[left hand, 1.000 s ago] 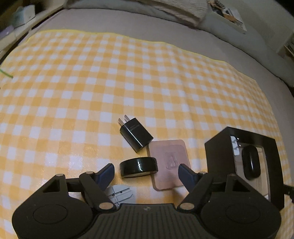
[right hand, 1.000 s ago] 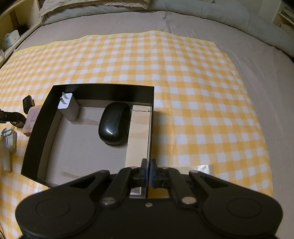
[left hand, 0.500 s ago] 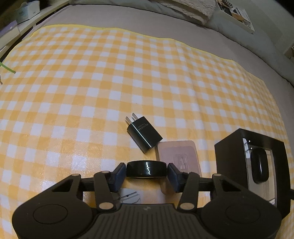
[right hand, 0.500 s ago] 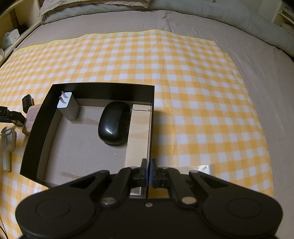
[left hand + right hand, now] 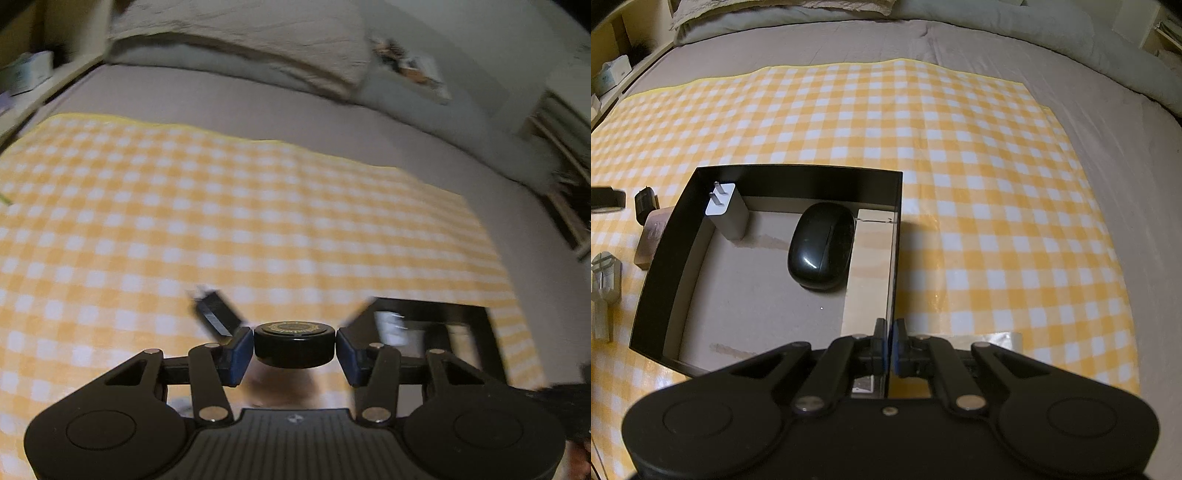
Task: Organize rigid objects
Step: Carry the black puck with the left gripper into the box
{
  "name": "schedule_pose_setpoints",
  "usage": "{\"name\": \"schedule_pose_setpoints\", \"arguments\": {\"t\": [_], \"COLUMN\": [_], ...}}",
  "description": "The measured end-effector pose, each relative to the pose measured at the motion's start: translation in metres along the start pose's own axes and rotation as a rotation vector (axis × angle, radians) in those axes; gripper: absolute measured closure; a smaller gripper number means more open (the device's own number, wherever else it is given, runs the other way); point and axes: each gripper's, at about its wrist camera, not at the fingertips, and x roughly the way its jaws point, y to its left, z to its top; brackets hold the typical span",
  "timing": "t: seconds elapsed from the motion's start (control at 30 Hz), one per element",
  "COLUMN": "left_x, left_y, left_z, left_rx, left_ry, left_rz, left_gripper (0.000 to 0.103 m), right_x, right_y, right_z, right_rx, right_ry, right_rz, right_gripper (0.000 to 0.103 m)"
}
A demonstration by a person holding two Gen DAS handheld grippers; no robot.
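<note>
A round black tin point(image 5: 294, 344) with a gold-patterned lid hangs above the checked cloth, my left gripper point(image 5: 294, 349) shut on its sides. The same tin point(image 5: 605, 199) shows at the left edge of the right wrist view. A black open box point(image 5: 827, 173) lies on the cloth and holds a white plug adapter point(image 5: 726, 212) and a black mouse point(image 5: 820, 246). My right gripper point(image 5: 889, 341) is shut on the box's right wall point(image 5: 893, 258) near the front corner. A black charger point(image 5: 216, 315) lies on the cloth behind the tin, blurred.
Left of the box lie the black charger point(image 5: 644, 201), a pinkish adhesive hook pad point(image 5: 652, 236) and a grey clip-like piece point(image 5: 604, 280). The yellow checked cloth point(image 5: 979, 184) covers a grey bed; pillows point(image 5: 258, 40) and shelves point(image 5: 561, 147) stand beyond.
My left gripper closed on the round black tin and lifted it off the cloth; the view has tilted up. The right gripper and box kept still.
</note>
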Motion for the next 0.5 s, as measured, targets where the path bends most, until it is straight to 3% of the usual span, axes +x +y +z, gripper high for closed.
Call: {"name": "schedule_pose_setpoints", "arguments": {"t": [0.3,0.5], "left_x": [0.022,0.064], "left_y": [-0.085,-0.128], "left_z": [-0.031,-0.057], "left_rx": [0.107,0.178], "left_ry": [0.123,0.258], "left_rz": [-0.192,-0.212], "left_gripper": [0.053,0.053], "right_x": [0.000,0.000], "right_y": [0.000,0.000], "right_z": [0.001,0.001], "right_rx": [0.000,0.000], "right_ry": [0.001,0.001], "right_rz": [0.004,0.005], "right_gripper": [0.099,0.099]}}
